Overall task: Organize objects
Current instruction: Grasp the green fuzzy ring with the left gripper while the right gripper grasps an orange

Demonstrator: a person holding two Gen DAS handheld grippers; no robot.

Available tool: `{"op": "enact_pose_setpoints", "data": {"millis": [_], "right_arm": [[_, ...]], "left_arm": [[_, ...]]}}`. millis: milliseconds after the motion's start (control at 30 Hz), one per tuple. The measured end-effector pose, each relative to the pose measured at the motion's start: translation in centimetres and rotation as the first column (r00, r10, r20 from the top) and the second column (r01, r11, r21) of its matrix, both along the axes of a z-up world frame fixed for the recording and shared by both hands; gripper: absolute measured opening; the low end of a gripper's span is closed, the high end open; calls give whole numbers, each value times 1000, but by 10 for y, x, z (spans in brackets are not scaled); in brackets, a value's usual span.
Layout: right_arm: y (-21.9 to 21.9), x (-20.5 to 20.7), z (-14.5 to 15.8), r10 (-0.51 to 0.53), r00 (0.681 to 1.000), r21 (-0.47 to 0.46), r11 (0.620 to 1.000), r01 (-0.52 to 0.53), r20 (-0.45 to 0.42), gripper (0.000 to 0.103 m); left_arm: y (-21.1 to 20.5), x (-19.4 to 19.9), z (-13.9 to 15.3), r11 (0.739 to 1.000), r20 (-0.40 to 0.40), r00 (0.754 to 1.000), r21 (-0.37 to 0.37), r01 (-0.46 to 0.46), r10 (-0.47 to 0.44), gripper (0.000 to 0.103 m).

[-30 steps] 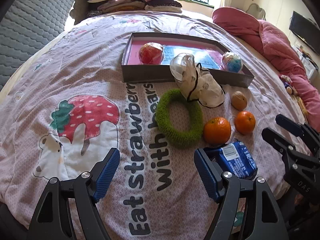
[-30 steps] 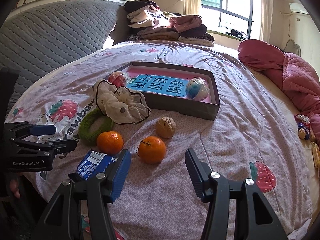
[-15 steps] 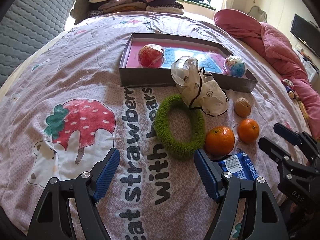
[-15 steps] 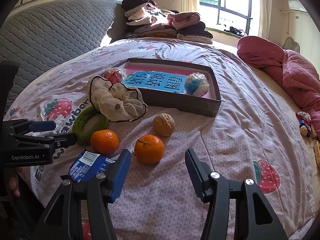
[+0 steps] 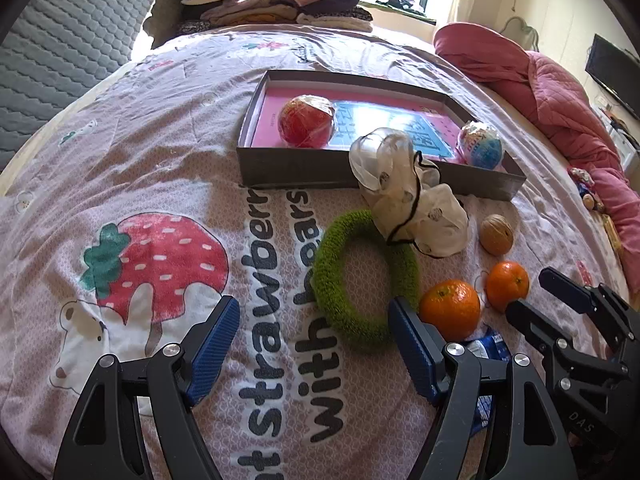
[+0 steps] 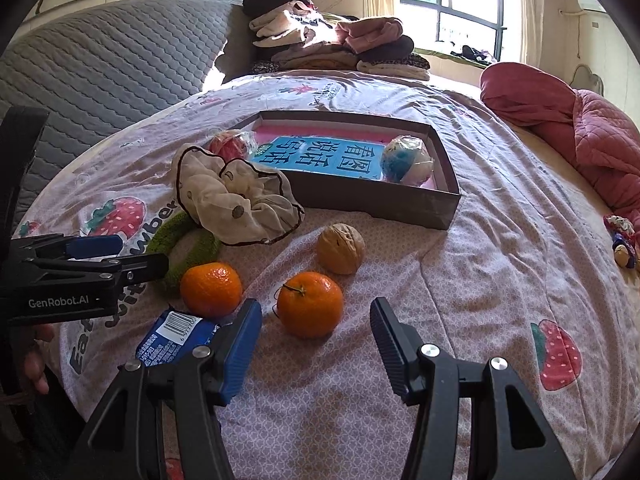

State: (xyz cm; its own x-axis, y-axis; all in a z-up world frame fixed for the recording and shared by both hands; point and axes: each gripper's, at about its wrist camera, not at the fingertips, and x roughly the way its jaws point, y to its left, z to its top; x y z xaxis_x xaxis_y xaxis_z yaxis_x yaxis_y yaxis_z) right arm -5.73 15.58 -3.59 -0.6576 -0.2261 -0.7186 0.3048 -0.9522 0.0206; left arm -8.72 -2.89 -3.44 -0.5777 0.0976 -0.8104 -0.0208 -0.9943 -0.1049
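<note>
My left gripper [image 5: 314, 340] is open and low over the quilt, its right finger close to the green fuzzy ring [image 5: 364, 276] and one orange [image 5: 450, 310]. A cream scrunchie [image 5: 412, 200] overlaps the ring's far edge. My right gripper [image 6: 316, 344] is open, and the second orange [image 6: 310, 304] lies just ahead of its fingertips, untouched. A walnut [image 6: 341, 248] sits beyond it. A blue snack packet [image 6: 172, 340] lies by the right gripper's left finger. The grey box [image 6: 360, 200] holds a red ball [image 5: 306, 120] and a blue ball [image 6: 406, 160].
Everything lies on a bed with a strawberry-print quilt [image 5: 160, 264]. Folded clothes [image 6: 332, 44] are stacked at the head, and a pink duvet [image 6: 580, 132] is bunched at the right. A small toy [image 6: 624, 240] lies near the right edge. A hand [image 6: 36, 360] holds the left gripper.
My left gripper has moved forward towards the ring and oranges, so the blue packet is now mostly hidden behind its right finger. The right gripper has hardly shifted.
</note>
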Motion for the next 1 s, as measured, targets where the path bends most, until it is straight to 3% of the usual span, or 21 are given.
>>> {"op": "enact_pose_setpoints", "data": {"millis": [567, 1000], "right_arm": [[-1, -13, -9, -14, 1000, 3, 1000, 14, -4, 56], [-6, -15, -17, 15, 1000, 9, 1000, -15, 9, 42]], "left_arm": [[-4, -24, -17, 999, 2, 1000, -42, -31, 31, 76], [-3, -24, -17, 999, -41, 999, -25, -28, 27, 52]]}}
